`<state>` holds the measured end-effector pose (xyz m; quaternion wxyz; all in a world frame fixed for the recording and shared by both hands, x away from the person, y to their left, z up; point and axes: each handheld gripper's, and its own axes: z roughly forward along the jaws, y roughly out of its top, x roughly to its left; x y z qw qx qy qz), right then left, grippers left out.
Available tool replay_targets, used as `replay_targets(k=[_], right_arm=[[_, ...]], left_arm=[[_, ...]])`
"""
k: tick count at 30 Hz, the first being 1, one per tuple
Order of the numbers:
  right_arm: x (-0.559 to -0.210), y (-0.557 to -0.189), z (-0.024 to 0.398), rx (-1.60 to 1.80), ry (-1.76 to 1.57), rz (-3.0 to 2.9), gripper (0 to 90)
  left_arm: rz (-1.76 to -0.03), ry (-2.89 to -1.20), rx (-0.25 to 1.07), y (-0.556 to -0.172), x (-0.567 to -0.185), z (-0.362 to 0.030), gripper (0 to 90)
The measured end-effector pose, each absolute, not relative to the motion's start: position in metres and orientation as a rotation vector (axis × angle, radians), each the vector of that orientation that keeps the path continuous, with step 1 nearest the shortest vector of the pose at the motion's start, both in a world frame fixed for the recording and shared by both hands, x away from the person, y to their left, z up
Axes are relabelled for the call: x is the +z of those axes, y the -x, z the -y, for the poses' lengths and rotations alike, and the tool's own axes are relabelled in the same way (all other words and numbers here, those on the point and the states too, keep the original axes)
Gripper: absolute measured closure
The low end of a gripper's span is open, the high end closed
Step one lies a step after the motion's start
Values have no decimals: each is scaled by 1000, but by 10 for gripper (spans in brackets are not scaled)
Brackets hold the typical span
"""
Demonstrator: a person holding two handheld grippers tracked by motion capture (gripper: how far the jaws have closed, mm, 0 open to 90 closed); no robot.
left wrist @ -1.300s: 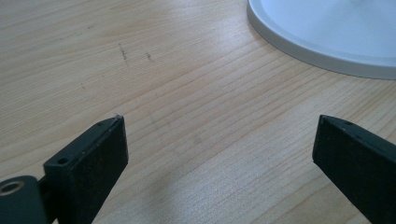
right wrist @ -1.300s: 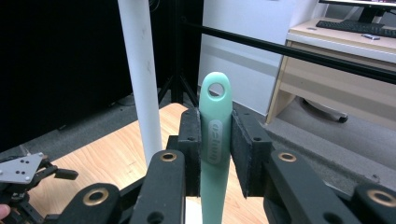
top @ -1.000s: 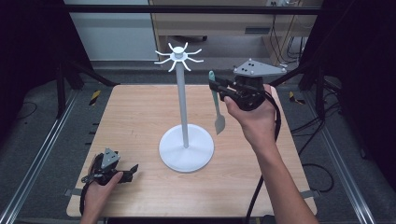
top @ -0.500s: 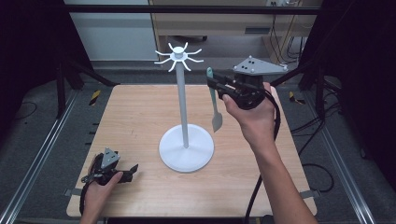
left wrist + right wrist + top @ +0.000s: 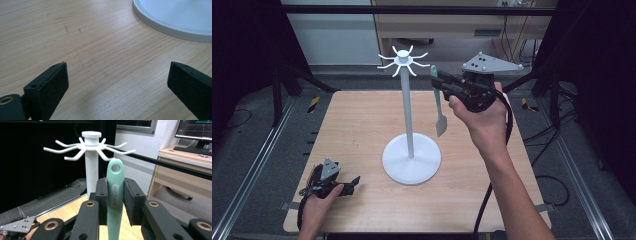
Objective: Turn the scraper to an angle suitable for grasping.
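Green spatula, clenched in the right gripper, may miss the rack's thin hooks; left gripper rests released, near left.

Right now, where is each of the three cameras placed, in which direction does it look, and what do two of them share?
High view: above the person's side, looking forward and down on the table; both forearms, the left gripper, the right gripper.
Left gripper view: low over the wood, between its open jaws, toward the stand base.
Right gripper view: raised, along jaws shut on the green spatula, toward the stand's hooks.
All three share the white stand.
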<state>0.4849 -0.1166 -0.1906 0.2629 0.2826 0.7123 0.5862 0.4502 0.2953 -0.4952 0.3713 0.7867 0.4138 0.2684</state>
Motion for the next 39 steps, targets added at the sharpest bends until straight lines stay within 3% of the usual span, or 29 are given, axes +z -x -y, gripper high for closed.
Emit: replay_targets(k=[39], right_arm=[[-186,-496,108,1609,-762,-1975,745]], left_arm=[[-1065,-2017,682,-450,-496,-295,30]])
